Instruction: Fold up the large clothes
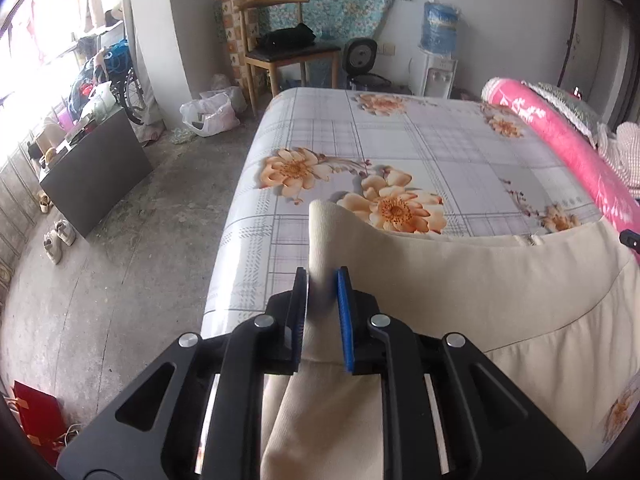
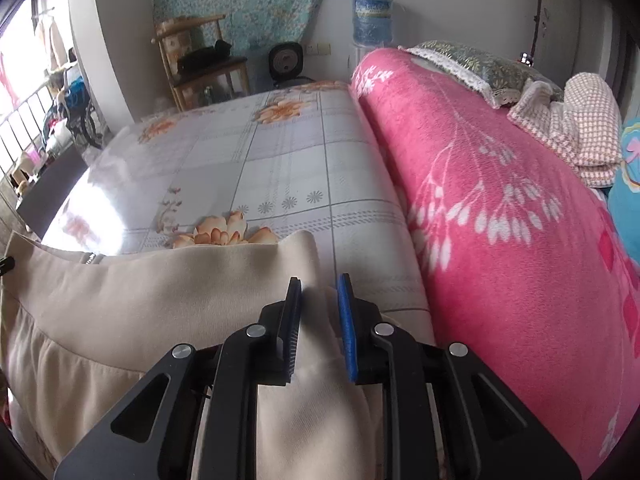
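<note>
A large cream garment [image 1: 460, 280] hangs stretched above the near edge of the bed [image 1: 400, 140]. My left gripper [image 1: 322, 276] is shut on its left corner, and a tongue of cloth stands up past the fingertips. My right gripper [image 2: 319, 282] is shut on the garment's [image 2: 140, 304] right corner over the bed [image 2: 260, 168]. A straight hem runs between the two grippers. The right gripper's tip shows at the right edge of the left wrist view [image 1: 630, 239].
A rolled pink blanket [image 2: 500, 220] lies along the bed's right side, with pillows [image 2: 480, 64] behind it. A wooden chair [image 1: 280, 40], a water dispenser [image 1: 438, 52] and a fan stand at the far wall. A dark cabinet [image 1: 96, 172], shoes and bags are on the floor at left.
</note>
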`<state>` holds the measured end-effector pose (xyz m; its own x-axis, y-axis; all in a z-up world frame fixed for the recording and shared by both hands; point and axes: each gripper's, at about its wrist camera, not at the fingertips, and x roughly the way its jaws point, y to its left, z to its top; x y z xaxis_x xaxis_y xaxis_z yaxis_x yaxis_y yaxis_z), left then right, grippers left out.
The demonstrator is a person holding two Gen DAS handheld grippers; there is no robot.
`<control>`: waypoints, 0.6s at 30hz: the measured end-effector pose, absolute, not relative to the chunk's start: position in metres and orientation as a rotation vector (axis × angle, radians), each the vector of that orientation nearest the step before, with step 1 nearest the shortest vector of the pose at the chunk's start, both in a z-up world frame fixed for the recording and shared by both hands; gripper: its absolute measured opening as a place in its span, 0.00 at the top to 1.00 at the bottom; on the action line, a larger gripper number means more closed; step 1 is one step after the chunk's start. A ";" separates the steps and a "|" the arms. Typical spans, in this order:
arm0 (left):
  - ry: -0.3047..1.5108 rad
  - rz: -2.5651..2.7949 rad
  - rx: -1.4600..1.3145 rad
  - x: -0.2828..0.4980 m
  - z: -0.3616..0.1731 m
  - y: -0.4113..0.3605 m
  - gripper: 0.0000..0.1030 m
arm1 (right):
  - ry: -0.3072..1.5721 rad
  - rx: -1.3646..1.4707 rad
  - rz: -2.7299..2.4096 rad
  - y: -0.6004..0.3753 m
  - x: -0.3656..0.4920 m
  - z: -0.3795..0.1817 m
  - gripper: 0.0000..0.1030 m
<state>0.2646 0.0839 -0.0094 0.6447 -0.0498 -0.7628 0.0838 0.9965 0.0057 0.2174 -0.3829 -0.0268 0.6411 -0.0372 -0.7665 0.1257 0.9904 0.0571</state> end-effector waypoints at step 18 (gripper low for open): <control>1.003 -0.193 -0.204 0.153 -0.068 0.129 0.83 | 0.972 0.225 0.056 -0.389 0.071 -0.065 0.83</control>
